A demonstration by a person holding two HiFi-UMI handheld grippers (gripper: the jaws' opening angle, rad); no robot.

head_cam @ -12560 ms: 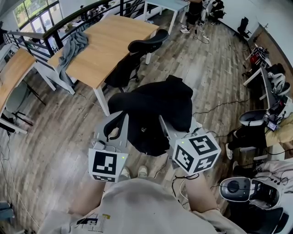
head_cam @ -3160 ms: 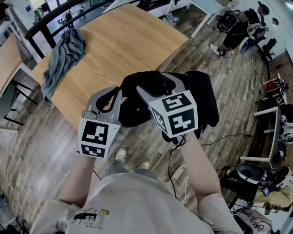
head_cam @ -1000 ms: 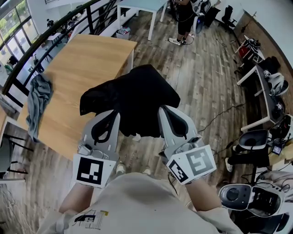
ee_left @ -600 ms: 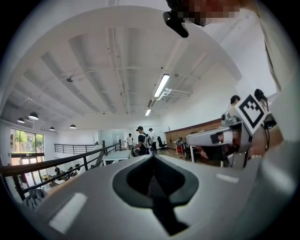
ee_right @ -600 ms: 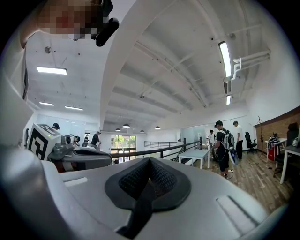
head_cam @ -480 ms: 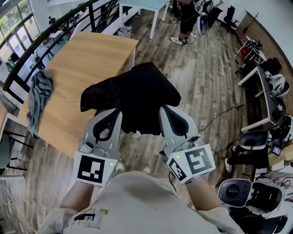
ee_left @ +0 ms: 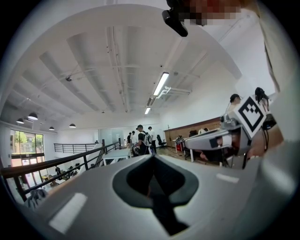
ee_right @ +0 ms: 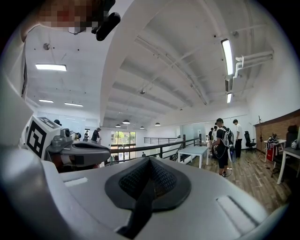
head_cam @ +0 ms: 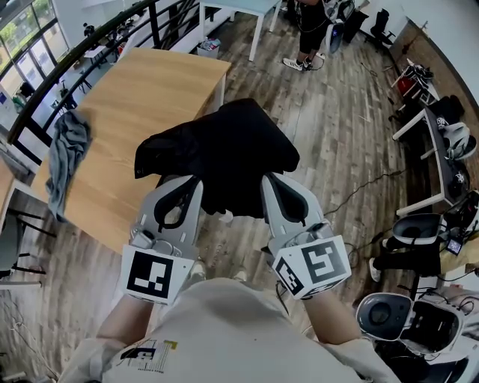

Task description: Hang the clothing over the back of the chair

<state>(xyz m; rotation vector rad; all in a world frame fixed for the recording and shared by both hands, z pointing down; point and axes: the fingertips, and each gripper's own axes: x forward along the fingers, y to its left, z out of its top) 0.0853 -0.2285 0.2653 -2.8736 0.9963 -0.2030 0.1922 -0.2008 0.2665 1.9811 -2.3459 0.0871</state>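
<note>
A black garment (head_cam: 224, 149) hangs bunched in the air in front of me, above the wooden floor and the near corner of a wooden table (head_cam: 142, 90). My left gripper (head_cam: 188, 181) is shut on its lower left edge. My right gripper (head_cam: 271, 179) is shut on its lower right edge. In the left gripper view the jaws of that gripper (ee_left: 152, 158) are closed with dark cloth pinched between them. The right gripper view shows its gripper (ee_right: 149, 160) closed the same way on a dark strip. No chair stands near the garment.
A grey cloth (head_cam: 66, 149) lies on the table's left end, beside a black railing (head_cam: 90, 37). A person (head_cam: 310, 30) stands at the far end by a white table (head_cam: 251, 7). An office chair (head_cam: 410, 223), desks and cables crowd the right side.
Over the last second both grippers keep the garment in nearly the same pose; the view has only drifted a little. A few seconds ago the right gripper was held higher and closer.
</note>
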